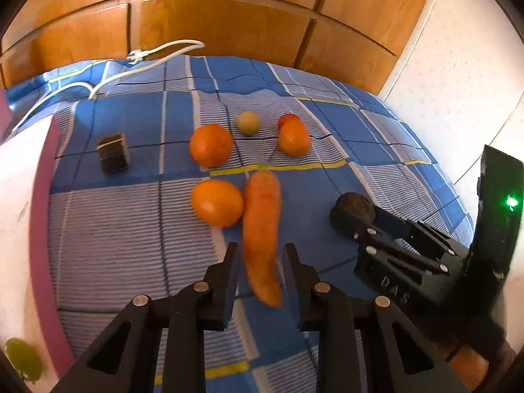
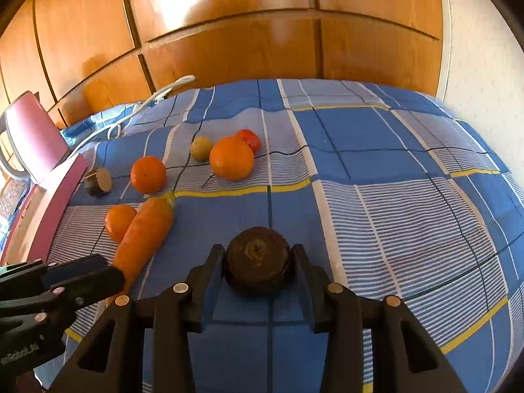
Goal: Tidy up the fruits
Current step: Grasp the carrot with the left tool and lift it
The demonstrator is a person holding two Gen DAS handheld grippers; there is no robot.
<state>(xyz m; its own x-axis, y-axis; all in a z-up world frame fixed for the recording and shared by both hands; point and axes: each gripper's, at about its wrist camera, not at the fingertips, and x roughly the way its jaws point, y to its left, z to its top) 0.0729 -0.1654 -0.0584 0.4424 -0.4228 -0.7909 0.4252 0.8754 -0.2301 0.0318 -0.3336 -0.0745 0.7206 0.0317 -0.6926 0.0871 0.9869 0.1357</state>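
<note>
Your left gripper (image 1: 260, 258) is spread, its fingers flanking the carrot (image 1: 262, 226) without touching. The carrot's long axis runs toward twelve o'clock, thin tip nearest you. Your right gripper (image 2: 258, 258) brackets the dark round fruit (image 2: 257, 260) on the bedspread (image 2: 393, 196); contact I cannot tell.

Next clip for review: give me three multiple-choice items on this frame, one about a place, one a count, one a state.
1. What lies between the left tongs?
A. an orange
B. the carrot
C. the cable

2. How many oranges are on the cloth?
A. one
B. three
C. five

3. How do the right tongs stand?
A. shut on nothing
B. around the dark round fruit
C. raised clear of everything

Answers: 1 B, the carrot's thin end runs between the open fingers. 2 B, three oranges show in the left wrist view. 3 B, a finger sits at each side of the fruit.
</note>
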